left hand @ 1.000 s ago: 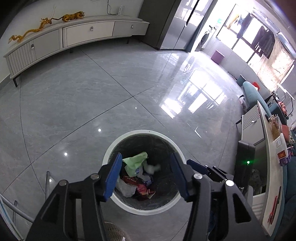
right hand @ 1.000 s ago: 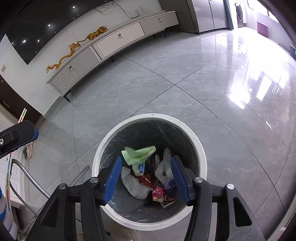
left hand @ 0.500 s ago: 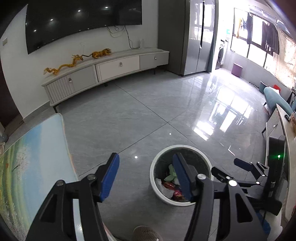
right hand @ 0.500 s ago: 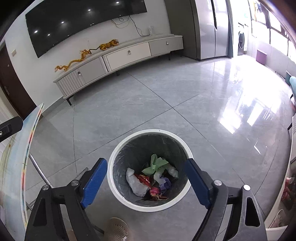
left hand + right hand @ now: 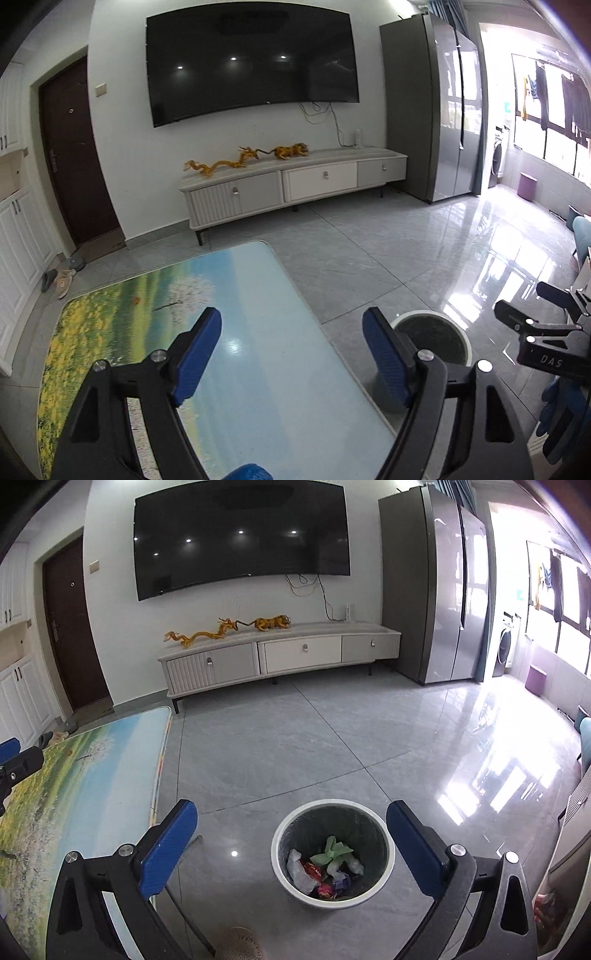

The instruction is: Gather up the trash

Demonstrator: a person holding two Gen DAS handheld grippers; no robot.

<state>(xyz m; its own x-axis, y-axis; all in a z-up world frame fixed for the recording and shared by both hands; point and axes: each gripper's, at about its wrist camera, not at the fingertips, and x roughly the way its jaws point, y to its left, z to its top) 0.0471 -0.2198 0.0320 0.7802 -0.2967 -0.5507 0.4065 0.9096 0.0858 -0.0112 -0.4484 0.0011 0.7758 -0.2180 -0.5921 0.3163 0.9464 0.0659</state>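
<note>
The left tongs (image 5: 291,354) hang over the near right part of the glossy landscape-printed surface (image 5: 258,369), blue pads spreading apart with nothing between them. The right tongs (image 5: 291,845) widen too, empty, above the grey tiled floor (image 5: 295,746). Only the right wrist view looks into the round white-rimmed bin with a dark liner (image 5: 332,853), where the crumpled green, white and red trash (image 5: 325,867) lies; the left view shows just the bin's rim beside the surface's right edge, and the right tongs at its right border.
</note>
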